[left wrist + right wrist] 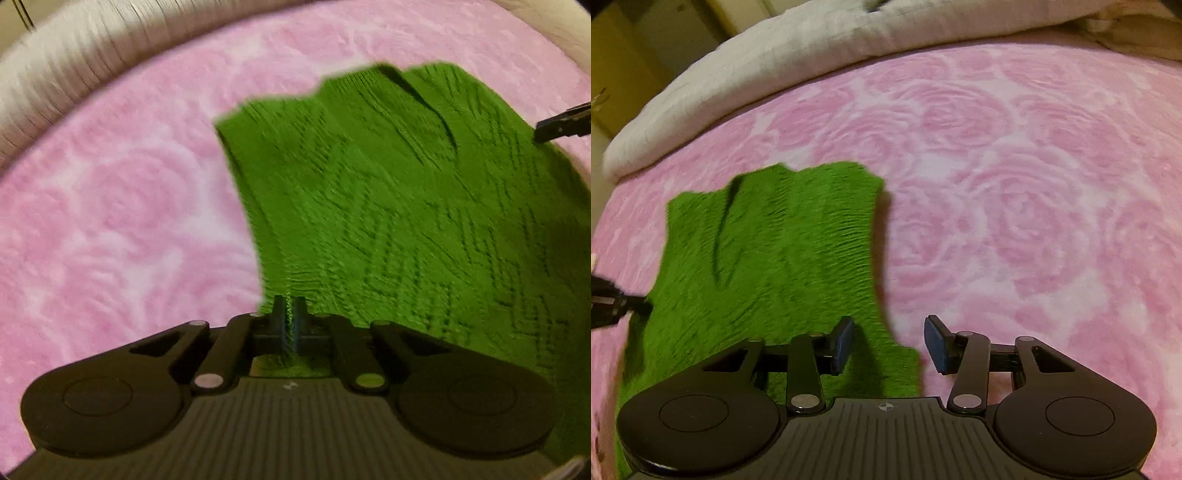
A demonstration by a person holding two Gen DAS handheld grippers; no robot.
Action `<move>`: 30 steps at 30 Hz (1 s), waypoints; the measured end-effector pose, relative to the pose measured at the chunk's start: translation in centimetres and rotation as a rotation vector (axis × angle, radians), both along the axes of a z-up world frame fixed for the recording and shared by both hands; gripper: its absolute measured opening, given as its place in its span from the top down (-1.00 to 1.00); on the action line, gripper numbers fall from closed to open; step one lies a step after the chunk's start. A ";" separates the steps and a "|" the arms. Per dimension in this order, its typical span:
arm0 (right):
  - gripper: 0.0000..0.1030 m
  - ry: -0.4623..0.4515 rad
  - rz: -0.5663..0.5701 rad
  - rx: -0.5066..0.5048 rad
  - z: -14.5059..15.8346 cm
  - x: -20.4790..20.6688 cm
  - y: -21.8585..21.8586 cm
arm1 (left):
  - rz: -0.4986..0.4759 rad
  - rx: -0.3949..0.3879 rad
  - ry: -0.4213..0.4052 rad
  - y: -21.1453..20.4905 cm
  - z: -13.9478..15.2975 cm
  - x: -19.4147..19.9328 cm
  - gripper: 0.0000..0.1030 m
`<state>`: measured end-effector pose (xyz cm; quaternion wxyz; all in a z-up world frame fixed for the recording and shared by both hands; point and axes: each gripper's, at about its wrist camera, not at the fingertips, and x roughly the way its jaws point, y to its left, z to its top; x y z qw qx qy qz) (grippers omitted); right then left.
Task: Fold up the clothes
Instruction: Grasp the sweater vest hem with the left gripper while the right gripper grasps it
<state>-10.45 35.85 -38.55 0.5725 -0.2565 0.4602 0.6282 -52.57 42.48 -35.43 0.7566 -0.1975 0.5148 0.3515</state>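
A green knitted garment lies spread on a pink rose-patterned blanket. My left gripper is shut on the garment's near left edge, and green knit shows between its pads. In the right wrist view the garment fills the left half, with a dark crease running down it. My right gripper stands open over the garment's near right corner, its blue pads apart and not touching the cloth. The left gripper's tip shows at the garment's left edge.
A white ribbed duvet is rolled up along the far edge of the bed. Pink blanket stretches to the right of the garment. Yellowish furniture stands beyond the bed at the top left.
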 end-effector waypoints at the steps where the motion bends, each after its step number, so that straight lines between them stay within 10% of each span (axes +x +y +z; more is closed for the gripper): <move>1: 0.10 -0.020 0.018 0.016 0.2 -0.4 0.1 | 0.023 0.024 -0.006 0.0 0.6 -0.4 0.94; 11: 0.10 0.004 -0.003 -0.007 -0.7 -0.7 1.7 | 0.192 0.026 -0.010 1.1 -2.4 -1.9 0.80; 21: 0.06 0.271 -0.155 0.036 -1.5 4.5 5.8 | 0.388 -0.089 -0.407 9.8 -1.4 -2.2 0.16; 24: 0.05 0.327 -0.186 0.042 -2.7 5.3 8.2 | 0.410 -0.148 -0.470 11.9 -3.0 -1.5 0.24; 28: 0.08 0.377 -0.192 0.075 -4.0 5.2 10.6 | 0.390 -0.174 -0.540 12.5 -3.8 -1.1 0.83; 30: 0.88 0.366 -0.124 0.113 -3.7 4.0 11.3 | 0.382 -0.156 -0.579 12.0 -3.2 -1.3 0.85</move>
